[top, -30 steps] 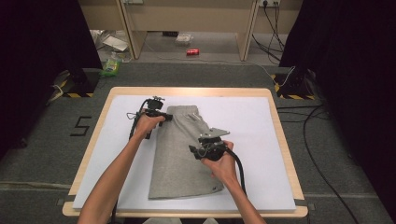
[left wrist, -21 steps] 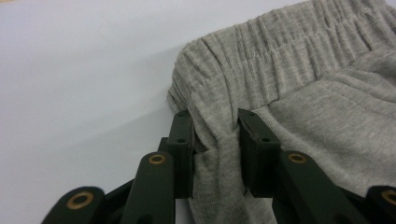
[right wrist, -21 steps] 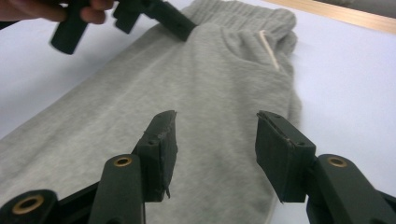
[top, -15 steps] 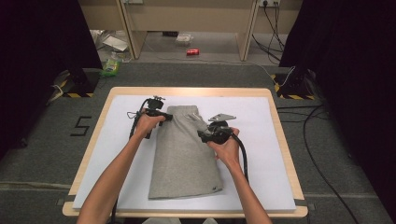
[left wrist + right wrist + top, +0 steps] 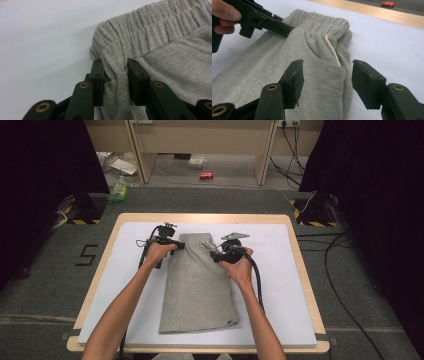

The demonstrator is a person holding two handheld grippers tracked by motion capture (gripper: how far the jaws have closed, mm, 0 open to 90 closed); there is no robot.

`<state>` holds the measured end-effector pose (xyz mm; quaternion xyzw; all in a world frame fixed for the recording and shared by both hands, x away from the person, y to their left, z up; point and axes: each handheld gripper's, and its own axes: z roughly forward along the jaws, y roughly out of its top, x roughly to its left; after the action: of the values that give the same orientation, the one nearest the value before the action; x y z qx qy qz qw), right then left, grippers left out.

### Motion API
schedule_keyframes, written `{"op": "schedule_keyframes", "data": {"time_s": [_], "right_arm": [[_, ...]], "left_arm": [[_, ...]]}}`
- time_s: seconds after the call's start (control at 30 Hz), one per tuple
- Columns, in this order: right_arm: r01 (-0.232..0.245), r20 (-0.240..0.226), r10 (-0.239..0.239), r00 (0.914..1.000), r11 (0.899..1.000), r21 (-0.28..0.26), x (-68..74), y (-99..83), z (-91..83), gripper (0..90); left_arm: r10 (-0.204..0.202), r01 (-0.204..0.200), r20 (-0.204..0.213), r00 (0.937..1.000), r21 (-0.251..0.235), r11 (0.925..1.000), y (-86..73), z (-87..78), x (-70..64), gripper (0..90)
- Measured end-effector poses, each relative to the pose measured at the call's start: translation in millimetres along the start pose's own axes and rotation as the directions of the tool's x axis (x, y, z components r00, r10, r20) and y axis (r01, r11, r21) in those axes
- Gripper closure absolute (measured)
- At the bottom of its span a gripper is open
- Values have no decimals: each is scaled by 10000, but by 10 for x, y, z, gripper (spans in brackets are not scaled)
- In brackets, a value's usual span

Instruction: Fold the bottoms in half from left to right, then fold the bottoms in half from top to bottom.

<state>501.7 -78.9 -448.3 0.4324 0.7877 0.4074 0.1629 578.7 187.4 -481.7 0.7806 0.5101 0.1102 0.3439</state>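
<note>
A grey sweat garment (image 5: 197,290) with an elastic waistband lies folded lengthwise on the white mat, waistband at the far end. My left gripper (image 5: 176,245) is at its far left corner. In the left gripper view the left gripper (image 5: 116,66) is shut on a pinched fold of grey fabric (image 5: 162,50) just below the waistband. My right gripper (image 5: 217,256) is at the far right edge. In the right gripper view the right gripper (image 5: 327,72) is open and straddles the garment's (image 5: 262,67) edge, beside a cream cord (image 5: 333,51). The left gripper (image 5: 284,27) shows farther off.
The white mat (image 5: 280,285) covers a wooden table (image 5: 306,285). On the floor beyond it lie a red can (image 5: 206,175) and some litter. Cables (image 5: 345,270) run over the floor at the right.
My right gripper has moved from the garment's middle away from me, up to its far right edge near the waistband. The left gripper has stayed at the far left corner.
</note>
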Motion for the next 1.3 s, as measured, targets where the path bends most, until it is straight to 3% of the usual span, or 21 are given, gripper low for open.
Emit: {"op": "schedule_keyframes", "data": {"time_s": [0.43,0.77,1.3], "right_arm": [[-122,188,119,9998,9999,120,-109,86,171,418],[-140,157,136,9998,9995,266,-114,153,330,418],[-154,256,124,9996,9928,1190,-48,232,714,426]], "left_arm": [[20,-20,-32,10000,-10,10000,-1,0,-4,679],[49,-48,-72,10000,15,10000,1,-1,-11,679],[71,-72,-66,10000,-54,10000,-9,-1,-10,679]]}}
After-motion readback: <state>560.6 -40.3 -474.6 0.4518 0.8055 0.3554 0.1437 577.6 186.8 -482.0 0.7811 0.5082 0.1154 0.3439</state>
